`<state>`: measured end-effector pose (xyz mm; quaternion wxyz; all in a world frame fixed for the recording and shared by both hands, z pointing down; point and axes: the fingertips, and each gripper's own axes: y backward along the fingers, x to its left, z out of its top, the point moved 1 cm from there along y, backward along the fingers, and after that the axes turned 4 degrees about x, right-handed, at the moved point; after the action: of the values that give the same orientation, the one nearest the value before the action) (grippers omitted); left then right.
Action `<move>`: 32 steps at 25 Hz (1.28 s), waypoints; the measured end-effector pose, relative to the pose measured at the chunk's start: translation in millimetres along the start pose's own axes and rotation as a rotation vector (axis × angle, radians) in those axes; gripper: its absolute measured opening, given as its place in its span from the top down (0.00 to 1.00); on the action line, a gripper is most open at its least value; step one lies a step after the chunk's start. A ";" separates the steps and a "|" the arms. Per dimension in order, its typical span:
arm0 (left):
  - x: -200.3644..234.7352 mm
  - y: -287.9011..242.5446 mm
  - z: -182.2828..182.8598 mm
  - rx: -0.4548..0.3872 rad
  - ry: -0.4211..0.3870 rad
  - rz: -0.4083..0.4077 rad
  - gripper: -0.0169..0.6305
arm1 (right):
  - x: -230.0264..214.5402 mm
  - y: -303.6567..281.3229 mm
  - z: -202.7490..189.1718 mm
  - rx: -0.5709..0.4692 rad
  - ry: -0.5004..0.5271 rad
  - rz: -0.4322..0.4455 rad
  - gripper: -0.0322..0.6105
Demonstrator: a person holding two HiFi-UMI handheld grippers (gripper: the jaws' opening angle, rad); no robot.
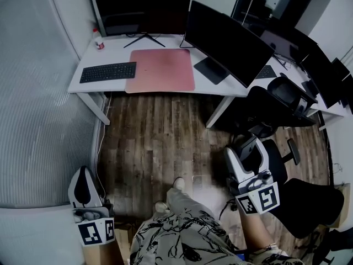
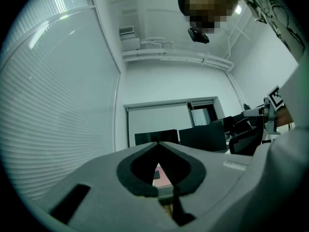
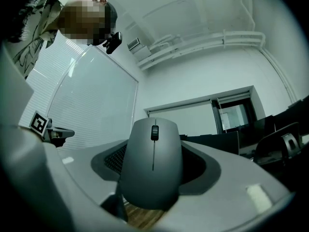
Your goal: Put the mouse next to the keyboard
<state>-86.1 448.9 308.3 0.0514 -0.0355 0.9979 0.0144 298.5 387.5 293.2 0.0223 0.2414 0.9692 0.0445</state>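
The black keyboard (image 1: 108,72) lies on the left part of the white desk (image 1: 83,65), far ahead across the wooden floor, with a pink mat (image 1: 160,70) to its right. A grey mouse (image 3: 152,163) with a scroll wheel sits between the jaws of my right gripper (image 3: 154,146), which is shut on it. In the head view that right gripper (image 1: 242,146) is at the lower right, well short of the desk. My left gripper (image 1: 84,169) is at the lower left, its jaws meeting at the tips with nothing between them, and the left gripper (image 2: 158,144) points towards the desk.
Two dark monitors (image 1: 143,14) (image 1: 226,40) stand at the back of the desk, and a small bottle (image 1: 98,39) at its left corner. Black office chairs (image 1: 287,93) crowd the right side. A wall with blinds (image 1: 38,109) runs along the left.
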 end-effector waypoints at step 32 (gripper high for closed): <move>-39.2 -139.2 1.6 0.042 -0.025 0.069 0.99 | -108.7 -131.3 -25.8 0.010 -0.045 0.081 0.48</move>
<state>-37.0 312.9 307.2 0.0640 0.0003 0.9979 -0.0045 331.6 219.1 308.5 0.0408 0.2813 0.9581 0.0352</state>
